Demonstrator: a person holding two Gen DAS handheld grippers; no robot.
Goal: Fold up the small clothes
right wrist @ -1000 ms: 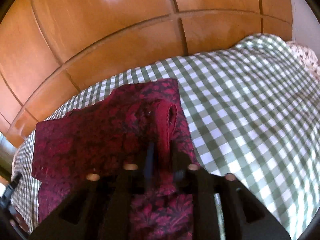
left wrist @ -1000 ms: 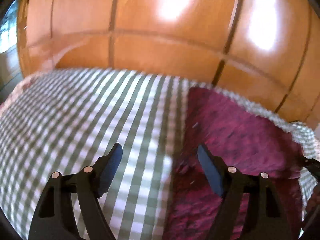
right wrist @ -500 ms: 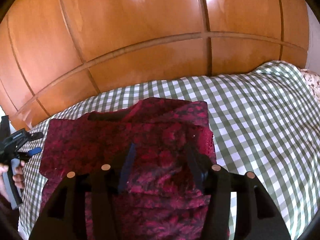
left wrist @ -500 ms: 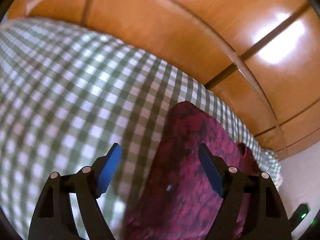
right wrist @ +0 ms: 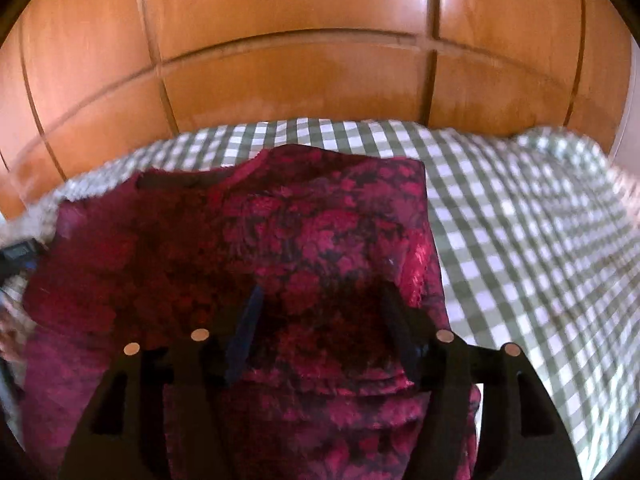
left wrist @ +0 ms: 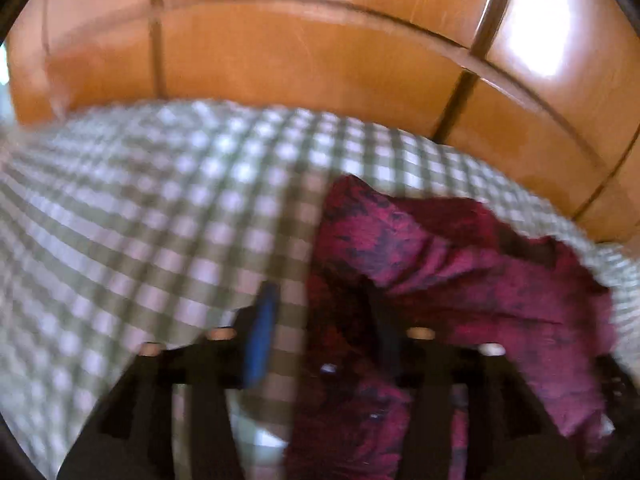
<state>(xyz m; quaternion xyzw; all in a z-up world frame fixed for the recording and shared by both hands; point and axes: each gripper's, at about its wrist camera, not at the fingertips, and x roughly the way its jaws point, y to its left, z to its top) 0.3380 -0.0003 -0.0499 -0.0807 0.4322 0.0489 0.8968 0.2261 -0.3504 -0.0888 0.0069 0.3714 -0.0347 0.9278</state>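
My left claw (left wrist: 320, 320) is closing, unclenched, over the red garment's (right wrist: 320, 240) edge; right claw (right wrist: 320, 320) is opening above it.

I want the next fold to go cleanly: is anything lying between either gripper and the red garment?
Nothing visible does. The right gripper hangs open directly over the red garment, and the left gripper, jaws just closing, straddles its edge on the checked cloth, pads not pressing yet.

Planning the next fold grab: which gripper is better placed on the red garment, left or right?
Left, probably. The left gripper straddles the red garment's side edge on the checked cloth, jaws just closing. The right gripper, jaws just opening, sits over flat mid-fabric.
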